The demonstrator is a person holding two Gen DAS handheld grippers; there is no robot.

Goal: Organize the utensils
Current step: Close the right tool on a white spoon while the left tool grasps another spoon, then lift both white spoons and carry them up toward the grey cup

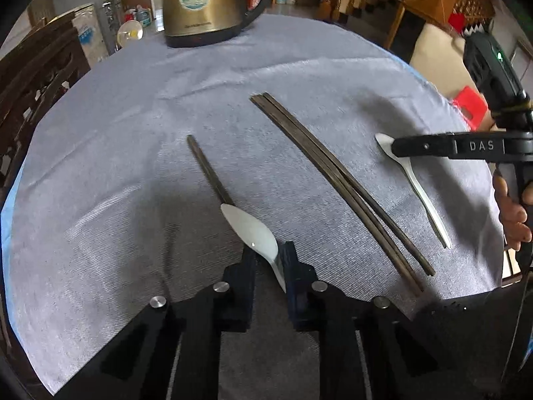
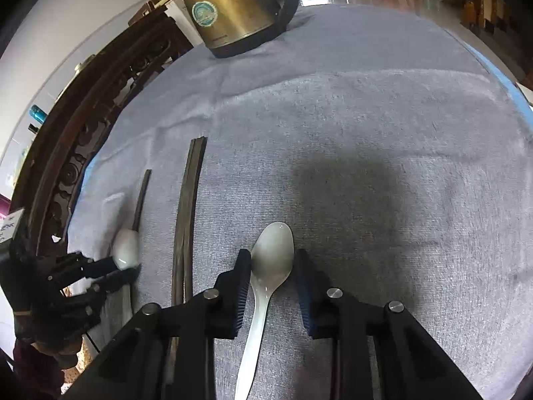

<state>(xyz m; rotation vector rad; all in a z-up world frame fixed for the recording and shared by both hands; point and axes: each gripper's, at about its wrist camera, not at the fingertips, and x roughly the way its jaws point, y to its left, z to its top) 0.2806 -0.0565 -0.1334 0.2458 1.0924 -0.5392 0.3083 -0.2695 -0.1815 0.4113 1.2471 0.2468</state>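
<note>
A grey cloth (image 1: 133, 153) covers the bench, with a blue edge showing at its rim. Nearest in the left wrist view, the left hand-held gripper (image 1: 268, 260) is clamped on the neck of a white spoon (image 1: 250, 226), whose bowl overlaps the near end of a single dark chopstick (image 1: 208, 170). To its right lie three dark chopsticks (image 1: 333, 173) side by side. In the right wrist view, the right hand-held gripper (image 2: 271, 263) has its fingers apart on either side of a second white spoon (image 2: 269, 263) lying flat on the cloth. Farther back stands a brass-coloured kettle (image 1: 213, 3). Dark carved wooden furniture (image 2: 100, 106) stands beyond the bench.
</note>
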